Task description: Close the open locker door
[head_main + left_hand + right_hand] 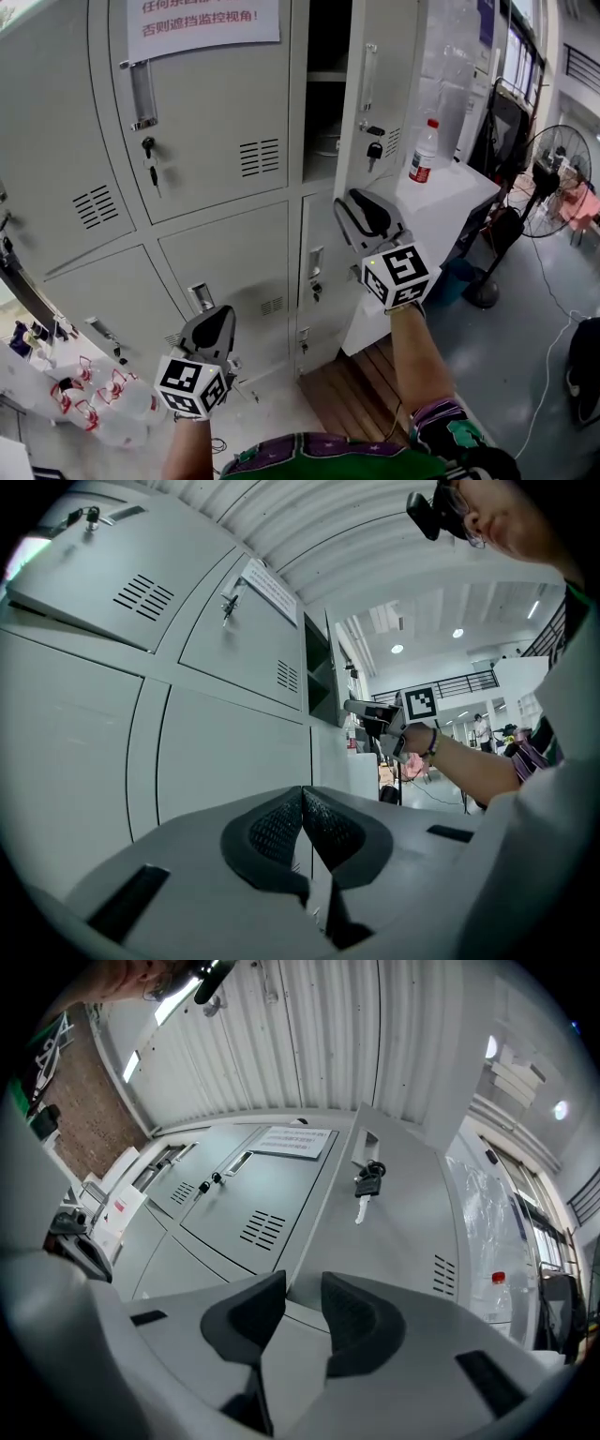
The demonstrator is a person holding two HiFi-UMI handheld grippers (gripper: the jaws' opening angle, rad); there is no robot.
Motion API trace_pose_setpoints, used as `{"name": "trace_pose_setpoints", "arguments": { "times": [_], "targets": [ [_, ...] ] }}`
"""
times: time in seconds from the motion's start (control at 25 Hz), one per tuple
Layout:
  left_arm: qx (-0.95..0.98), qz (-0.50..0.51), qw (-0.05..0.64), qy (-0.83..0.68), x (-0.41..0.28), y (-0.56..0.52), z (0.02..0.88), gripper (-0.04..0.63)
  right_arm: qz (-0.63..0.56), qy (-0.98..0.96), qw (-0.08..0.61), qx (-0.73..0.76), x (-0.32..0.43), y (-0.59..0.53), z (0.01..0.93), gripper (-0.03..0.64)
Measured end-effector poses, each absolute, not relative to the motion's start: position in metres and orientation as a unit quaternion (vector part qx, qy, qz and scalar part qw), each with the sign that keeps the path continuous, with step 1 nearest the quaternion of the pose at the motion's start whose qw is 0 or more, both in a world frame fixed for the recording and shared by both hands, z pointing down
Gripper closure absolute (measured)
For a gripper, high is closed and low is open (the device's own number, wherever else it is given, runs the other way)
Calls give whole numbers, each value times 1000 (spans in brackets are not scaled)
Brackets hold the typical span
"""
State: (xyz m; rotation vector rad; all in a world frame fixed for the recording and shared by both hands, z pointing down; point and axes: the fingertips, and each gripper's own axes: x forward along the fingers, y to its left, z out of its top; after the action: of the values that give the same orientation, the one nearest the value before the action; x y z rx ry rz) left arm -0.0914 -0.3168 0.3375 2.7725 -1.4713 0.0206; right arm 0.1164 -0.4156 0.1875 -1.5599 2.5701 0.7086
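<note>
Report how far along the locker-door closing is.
Nothing looks done yet: the upper locker door stands swung out, key hanging in its lock. In hand: the right tongs, slightly apart and empty, point up at that door without visibly touching it; the left tongs are shut, empty. Left: push the door shut.

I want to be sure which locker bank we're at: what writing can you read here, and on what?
"否则遮挡监控视角!": bottom line of the paper notice on a closed upper locker door.
Line above it on the notice: cut off at the picture's top edge, not readable.
Red label on the bottle: too small to read.
Purple sign at top right: too blurred to read.
</note>
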Motion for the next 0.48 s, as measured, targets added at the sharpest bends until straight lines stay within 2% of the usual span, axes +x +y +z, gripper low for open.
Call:
{"name": "trace_pose_setpoints", "arguments": {
  "times": [0.48],
  "targets": [
    [867, 5, -9, -498, -113, -320, 331, 575, 230, 840, 19, -492, 89, -452, 187, 494]
  ]
}}
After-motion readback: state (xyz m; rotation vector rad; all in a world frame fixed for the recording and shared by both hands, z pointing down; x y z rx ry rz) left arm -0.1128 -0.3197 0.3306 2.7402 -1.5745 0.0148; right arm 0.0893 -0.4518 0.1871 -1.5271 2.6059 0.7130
